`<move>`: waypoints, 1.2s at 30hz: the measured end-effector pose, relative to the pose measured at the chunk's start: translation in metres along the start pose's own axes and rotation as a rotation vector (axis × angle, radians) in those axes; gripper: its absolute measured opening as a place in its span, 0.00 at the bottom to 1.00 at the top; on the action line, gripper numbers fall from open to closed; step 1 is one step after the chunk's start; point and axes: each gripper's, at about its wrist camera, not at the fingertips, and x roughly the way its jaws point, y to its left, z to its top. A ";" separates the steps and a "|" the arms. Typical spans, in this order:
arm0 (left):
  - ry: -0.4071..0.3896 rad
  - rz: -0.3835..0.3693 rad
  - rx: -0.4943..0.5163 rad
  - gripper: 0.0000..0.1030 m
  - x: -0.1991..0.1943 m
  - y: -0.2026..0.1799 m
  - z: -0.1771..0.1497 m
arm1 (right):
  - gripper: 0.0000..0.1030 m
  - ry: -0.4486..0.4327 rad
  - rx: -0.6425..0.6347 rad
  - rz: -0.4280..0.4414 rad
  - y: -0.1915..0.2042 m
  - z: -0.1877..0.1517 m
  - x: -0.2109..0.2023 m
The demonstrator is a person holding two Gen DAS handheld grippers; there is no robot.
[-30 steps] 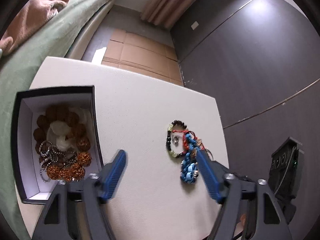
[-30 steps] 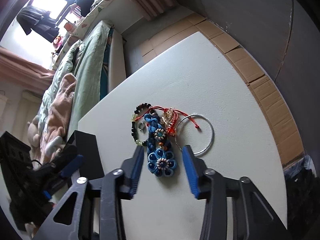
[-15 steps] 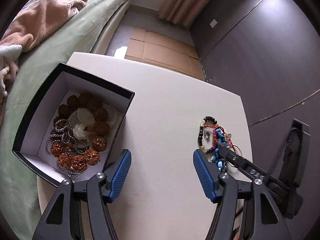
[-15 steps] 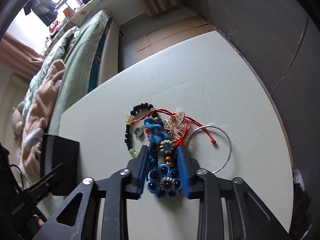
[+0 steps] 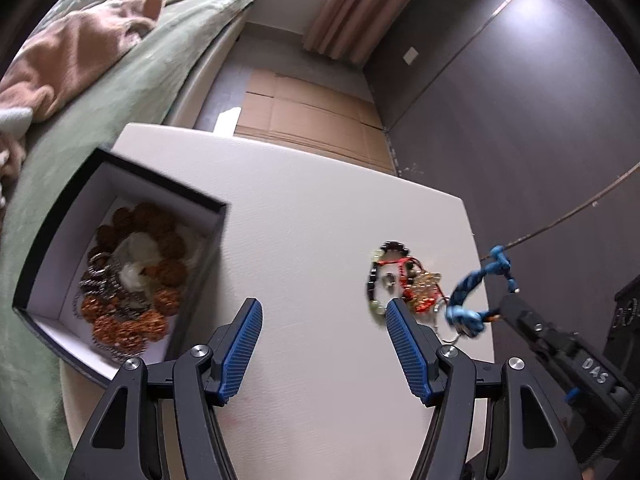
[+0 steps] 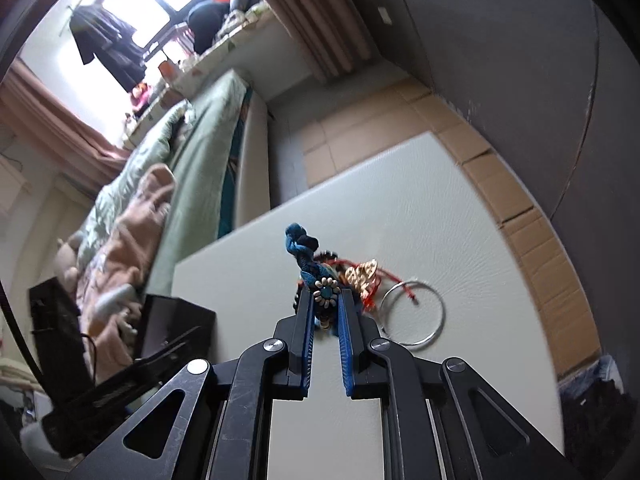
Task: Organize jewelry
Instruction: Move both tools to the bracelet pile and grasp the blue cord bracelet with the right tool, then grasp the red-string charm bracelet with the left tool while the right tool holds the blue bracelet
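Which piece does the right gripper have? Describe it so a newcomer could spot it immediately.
Start at the white table, then go to the jewelry pile near its right edge, opposite the black box. The right gripper is shut on the blue braided bracelet, lifted above the pile. It alone is blue woven cord with beaded flowers; its neighbours are a dark bead bracelet, red cord and a silver ring.

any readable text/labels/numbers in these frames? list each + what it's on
"DAS" — white letters on the black body of the right gripper, seen from the left wrist view.
Nothing else reads: the black box, the table and the blue braided bracelet bear no visible text, and the wall plate looks blank.
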 end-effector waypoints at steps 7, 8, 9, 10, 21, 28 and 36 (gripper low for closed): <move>0.027 -0.034 0.072 0.53 0.019 -0.034 0.014 | 0.12 -0.039 0.088 0.006 -0.025 0.013 -0.011; 0.045 -0.032 0.074 0.48 0.025 -0.038 0.016 | 0.12 -0.040 0.102 0.008 -0.029 0.014 -0.013; 0.069 -0.031 0.077 0.41 0.033 -0.042 0.018 | 0.12 -0.043 0.117 0.010 -0.034 0.014 -0.014; 0.095 -0.036 0.079 0.37 0.042 -0.046 0.019 | 0.12 -0.047 0.131 0.013 -0.037 0.015 -0.016; 0.176 0.035 0.129 0.29 0.089 -0.076 0.017 | 0.12 -0.099 0.207 0.030 -0.056 0.019 -0.033; 0.172 0.130 0.175 0.22 0.101 -0.092 0.013 | 0.12 -0.104 0.205 0.047 -0.056 0.019 -0.035; 0.172 0.215 0.254 0.08 0.109 -0.104 0.013 | 0.13 -0.100 0.199 0.063 -0.054 0.017 -0.035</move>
